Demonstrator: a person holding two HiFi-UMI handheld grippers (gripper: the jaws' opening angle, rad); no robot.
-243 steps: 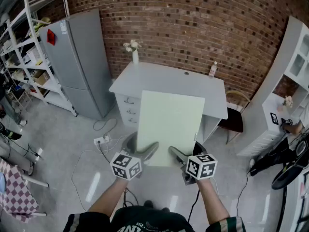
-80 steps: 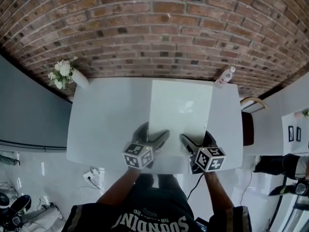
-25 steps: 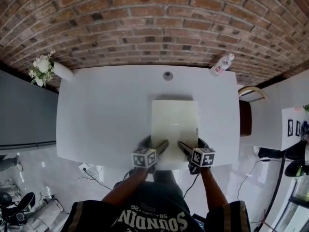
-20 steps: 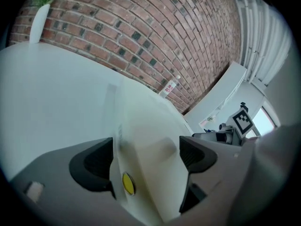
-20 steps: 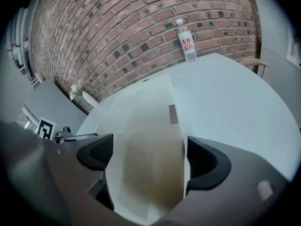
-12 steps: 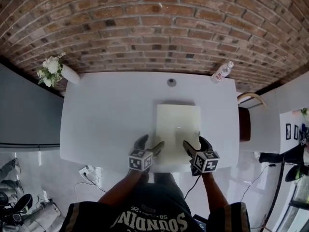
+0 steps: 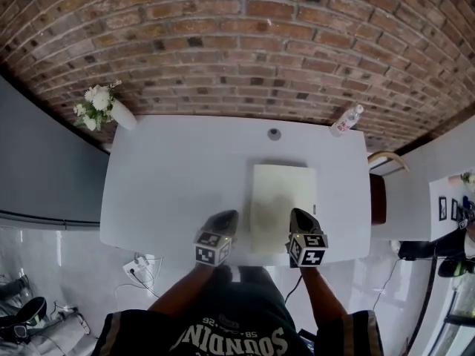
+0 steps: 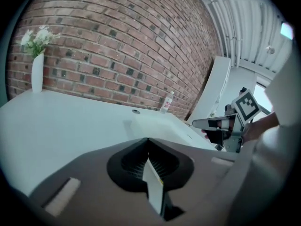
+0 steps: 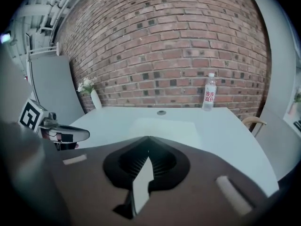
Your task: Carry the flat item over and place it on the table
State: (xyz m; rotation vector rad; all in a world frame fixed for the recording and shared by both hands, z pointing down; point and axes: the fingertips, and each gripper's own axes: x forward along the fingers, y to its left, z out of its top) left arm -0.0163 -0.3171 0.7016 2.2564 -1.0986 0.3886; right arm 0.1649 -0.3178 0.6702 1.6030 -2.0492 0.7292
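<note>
Table, white, stands against brick wall; flat panel lies right of centre; left gripper and right gripper have just closed together, empty, near edge.

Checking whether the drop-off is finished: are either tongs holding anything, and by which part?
Nothing is held. The left tongs and right tongs have just closed, empty; the pale flat board lies on the white table.
</note>
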